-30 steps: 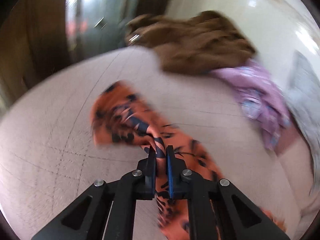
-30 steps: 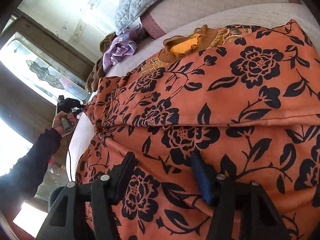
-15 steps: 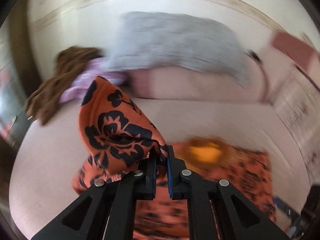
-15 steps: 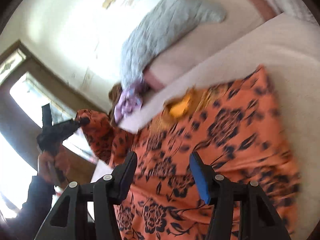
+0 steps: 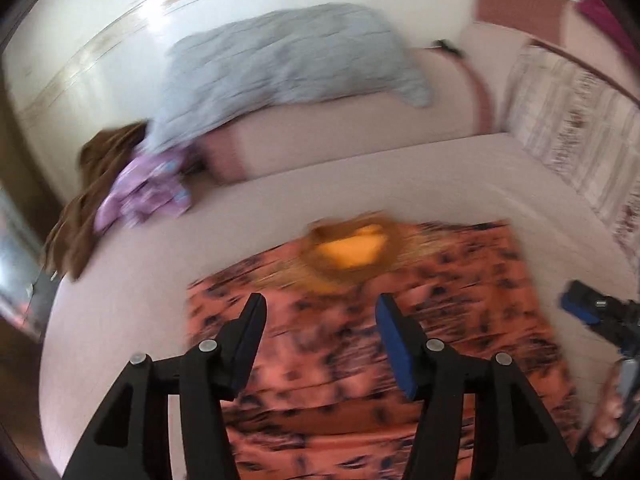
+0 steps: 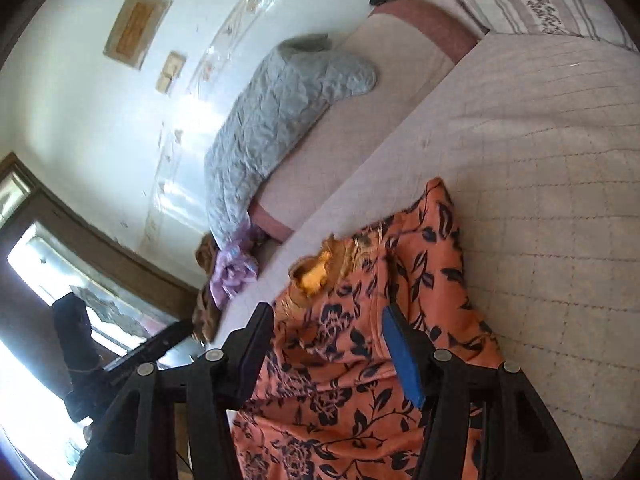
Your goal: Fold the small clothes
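- Left wrist view: orange floral garment (image 5: 360,344) lies flat on the quilted bed (image 5: 120,320), nothing between the opening jaws of the left gripper (image 5: 318,312).
- Right gripper (image 6: 328,320) hovers half open, empty; the loose folded side may slip back.
- Nearby purple cloth (image 5: 148,192) could snag.

Daylight floods in from the window (image 6: 60,280) low on the left of the right wrist view — blown out to pure white, and it throws a glare streak up the pale wall (image 6: 100,128). That view is sharp enough; the quilt stitching on the bed cover (image 6: 560,160) reads clearly. The left wrist view is smeared with motion blur — the orange floral garment (image 5: 360,360) streaks, its pattern mushy. Both frames bow at the rims, corners black.
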Tool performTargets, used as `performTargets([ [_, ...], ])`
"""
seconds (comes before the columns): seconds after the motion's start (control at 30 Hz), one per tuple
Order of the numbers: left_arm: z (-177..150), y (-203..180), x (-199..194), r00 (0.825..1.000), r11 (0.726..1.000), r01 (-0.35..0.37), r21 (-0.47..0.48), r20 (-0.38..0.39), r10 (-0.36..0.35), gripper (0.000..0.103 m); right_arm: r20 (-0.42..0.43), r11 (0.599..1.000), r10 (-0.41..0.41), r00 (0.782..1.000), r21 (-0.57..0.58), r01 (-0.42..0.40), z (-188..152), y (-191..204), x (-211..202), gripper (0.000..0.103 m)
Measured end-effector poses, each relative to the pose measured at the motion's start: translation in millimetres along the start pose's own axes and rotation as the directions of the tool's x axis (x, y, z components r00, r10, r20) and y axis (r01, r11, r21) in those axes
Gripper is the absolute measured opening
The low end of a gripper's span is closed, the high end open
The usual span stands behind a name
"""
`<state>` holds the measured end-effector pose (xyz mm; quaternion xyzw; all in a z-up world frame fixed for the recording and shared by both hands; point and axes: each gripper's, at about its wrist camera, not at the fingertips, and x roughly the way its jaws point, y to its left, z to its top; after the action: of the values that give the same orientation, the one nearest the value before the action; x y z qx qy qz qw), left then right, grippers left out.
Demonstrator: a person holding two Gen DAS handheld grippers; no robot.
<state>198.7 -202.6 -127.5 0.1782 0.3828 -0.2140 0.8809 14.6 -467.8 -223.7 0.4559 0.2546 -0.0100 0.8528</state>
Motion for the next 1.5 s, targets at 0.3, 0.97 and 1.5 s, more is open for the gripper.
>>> performTargets([
  [0.3,-91,101,73,0.978,0.963,-0.152,-0.222,-0.176,0.114,0.058,-0.103,0.998,-0.064,0.993,0.012,0.066,-10,-17,55,0.058],
  [0.97,-131,119,97,0.992,0.946,-0.108,-0.304,-0.102,0.081,0.059,0.067,0.904,-0.380,0.923,-0.183,0.385,-9,-6,47,0.006],
  [1.5,-126,99,94,0.994,0.969,-0.059,-0.242,-0.099,0.036,0.064,-0.135,0.950,-0.214,0.967,-0.258,0.174,-29,30,79,0.010],
])
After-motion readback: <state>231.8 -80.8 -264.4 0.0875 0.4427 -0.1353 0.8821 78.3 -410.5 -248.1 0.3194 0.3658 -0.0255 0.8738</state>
